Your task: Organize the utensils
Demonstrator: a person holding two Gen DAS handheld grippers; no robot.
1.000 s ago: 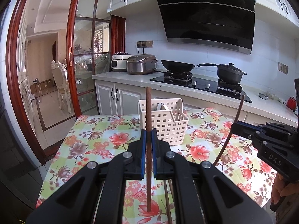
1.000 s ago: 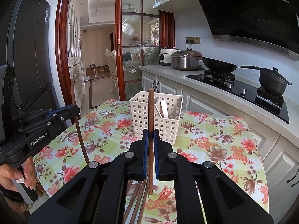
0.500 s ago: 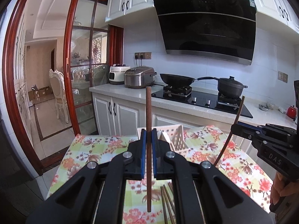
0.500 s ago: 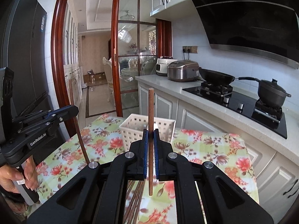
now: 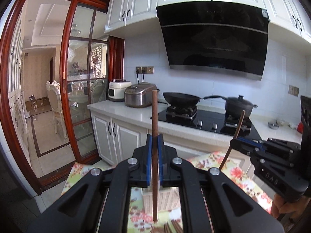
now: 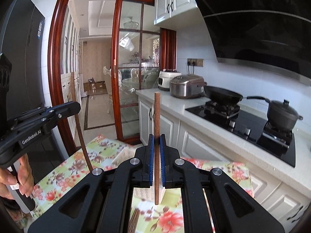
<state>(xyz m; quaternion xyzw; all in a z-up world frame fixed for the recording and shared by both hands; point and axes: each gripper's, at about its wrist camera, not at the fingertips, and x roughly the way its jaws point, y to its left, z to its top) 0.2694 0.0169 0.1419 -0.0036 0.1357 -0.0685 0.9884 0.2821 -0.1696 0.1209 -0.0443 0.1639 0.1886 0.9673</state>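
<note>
Here, in the left wrist view, my left gripper (image 5: 155,145) has its blue-padded jaws closed on a brown chopstick (image 5: 154,116), which stands upright between them; its top end rises in front of the rice cooker (image 5: 140,95), and its lower end hangs over the floral tablecloth (image 5: 241,176). Beneath the jaws, seen blurred through the gap in the frame, sits the white slotted basket (image 5: 165,200), and the tips of several more chopsticks (image 5: 174,227) lie on the cloth at the bottom edge. To the right, my right gripper (image 5: 233,142) is clamped on a second chopstick (image 5: 236,132), tilted with its top leaning right, in front of the black pot (image 5: 239,105) on the hob. A wok (image 5: 180,98) sits on the neighbouring burner.

Likewise, in the right wrist view, my right gripper (image 6: 156,147) is closed on its own chopstick (image 6: 156,120), upright and centred, its lower end hanging above the tablecloth (image 6: 77,165). The basket (image 6: 124,155) is only a pale blur just behind the left jaw. At the left, my left gripper (image 6: 74,108), held by my hand (image 6: 17,176), grips the other chopstick (image 6: 82,136), whose lower part curves down toward the cloth. Loose chopsticks (image 6: 134,219) lie on the cloth under the frame. The two grippers are well apart, both raised above the table.
</note>
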